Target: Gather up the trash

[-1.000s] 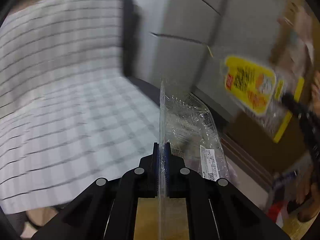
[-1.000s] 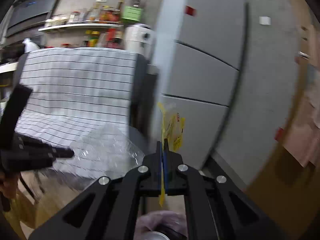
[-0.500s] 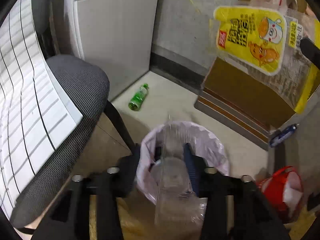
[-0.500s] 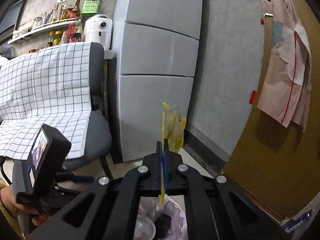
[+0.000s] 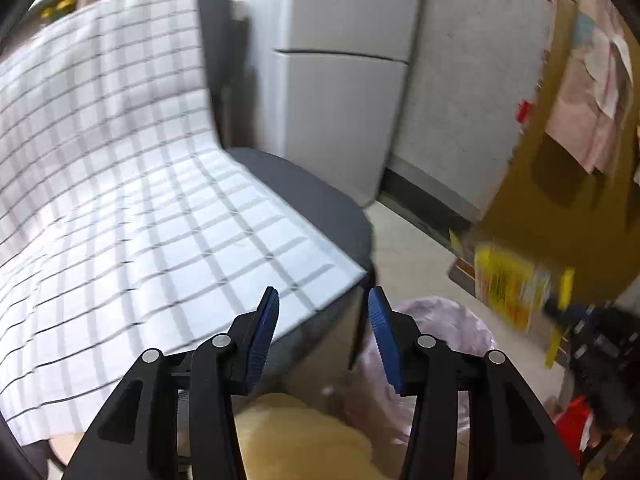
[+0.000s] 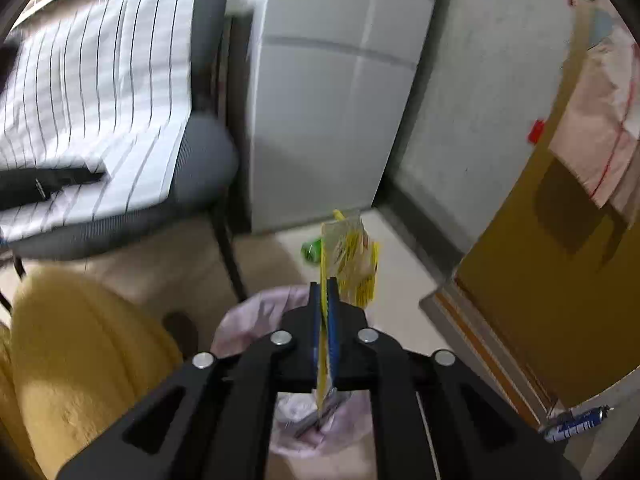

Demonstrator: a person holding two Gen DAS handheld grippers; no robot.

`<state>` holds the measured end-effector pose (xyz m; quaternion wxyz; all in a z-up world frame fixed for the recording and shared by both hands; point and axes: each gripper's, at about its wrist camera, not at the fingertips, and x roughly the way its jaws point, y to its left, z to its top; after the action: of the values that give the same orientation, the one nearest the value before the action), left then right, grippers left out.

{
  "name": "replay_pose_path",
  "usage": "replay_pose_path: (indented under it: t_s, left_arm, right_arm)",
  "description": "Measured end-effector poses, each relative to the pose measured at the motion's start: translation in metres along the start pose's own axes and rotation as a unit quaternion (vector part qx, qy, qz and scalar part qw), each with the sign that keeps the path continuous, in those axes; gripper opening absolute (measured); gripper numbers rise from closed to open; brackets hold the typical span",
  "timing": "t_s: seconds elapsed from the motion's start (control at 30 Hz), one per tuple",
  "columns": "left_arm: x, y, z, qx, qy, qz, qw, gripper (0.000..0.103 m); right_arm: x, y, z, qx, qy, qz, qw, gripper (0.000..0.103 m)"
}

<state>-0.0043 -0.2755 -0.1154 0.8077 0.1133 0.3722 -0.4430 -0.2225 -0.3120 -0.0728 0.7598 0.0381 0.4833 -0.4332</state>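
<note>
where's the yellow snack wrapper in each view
Left wrist: yellow snack wrapper blurred at right, held out over the floor by the right gripper.
Right wrist: centre, clamped edge-on in the right gripper.
Shared landmark: pink-lined trash bin just below it.

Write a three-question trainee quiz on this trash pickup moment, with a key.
1. True or false: the left tool is shut on a wrapper.
2. What does the right tool grip? A) green bottle B) yellow snack wrapper C) checked cloth
3. Fill in: the bin liner below the right tool is pale ____.

Key: 1 false, it is open and empty; 2 B, the yellow snack wrapper; 3 pink.
</note>
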Motion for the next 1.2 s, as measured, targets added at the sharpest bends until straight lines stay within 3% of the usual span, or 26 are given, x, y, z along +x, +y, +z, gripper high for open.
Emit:
replay_pose_path:
  t_s: [0.07, 0.2, 0.37, 0.5, 0.57, 0.7, 0.9, 0.93, 1.2]
  left_arm:
    - [-0.011, 0.015, -0.001, -0.014, -0.006, 0.012, 0.9998, 0.052]
    - [-0.020, 0.027, -0.004, -0.026, -0.008, 0.035, 0.9990, 0.054]
    - [-0.028, 0.032, -0.012, -0.026, 0.003, 0.048, 0.9985, 0.055]
    - [-0.041, 0.034, -0.012, -0.027, 0.004, 0.057, 0.9980, 0.062]
    - [-0.050, 0.031, -0.012, -0.021, 0.005, 0.067, 0.9975, 0.067]
    - [-0.075, 0.020, -0.009, 0.005, 0.000, 0.080, 0.9968, 0.086]
    - [-0.112, 0.018, 0.000, 0.020, -0.001, 0.097, 0.9951, 0.088]
    - [-0.119, 0.019, 0.001, 0.019, 0.000, 0.098, 0.9950, 0.089]
    - [-0.166, 0.035, 0.002, 0.023, -0.007, 0.135, 0.9905, 0.089]
  right_arm:
    - [0.011, 0.009, -0.005, -0.004, 0.026, 0.008, 1.000, 0.048]
    - [0.015, 0.021, -0.006, 0.002, 0.039, 0.042, 0.998, 0.049]
    - [-0.003, 0.008, 0.010, 0.048, 0.007, 0.067, 0.997, 0.049]
    - [-0.019, -0.001, 0.023, 0.081, -0.010, 0.094, 0.992, 0.051]
    - [-0.028, 0.000, 0.027, 0.086, -0.014, 0.105, 0.991, 0.055]
    - [-0.053, 0.009, 0.040, 0.073, -0.020, 0.123, 0.990, 0.065]
    - [-0.097, 0.027, 0.064, 0.032, -0.042, 0.145, 0.988, 0.089]
    - [-0.103, 0.029, 0.067, 0.028, -0.046, 0.146, 0.988, 0.097]
    - [-0.147, 0.034, 0.091, 0.005, -0.075, 0.162, 0.984, 0.097]
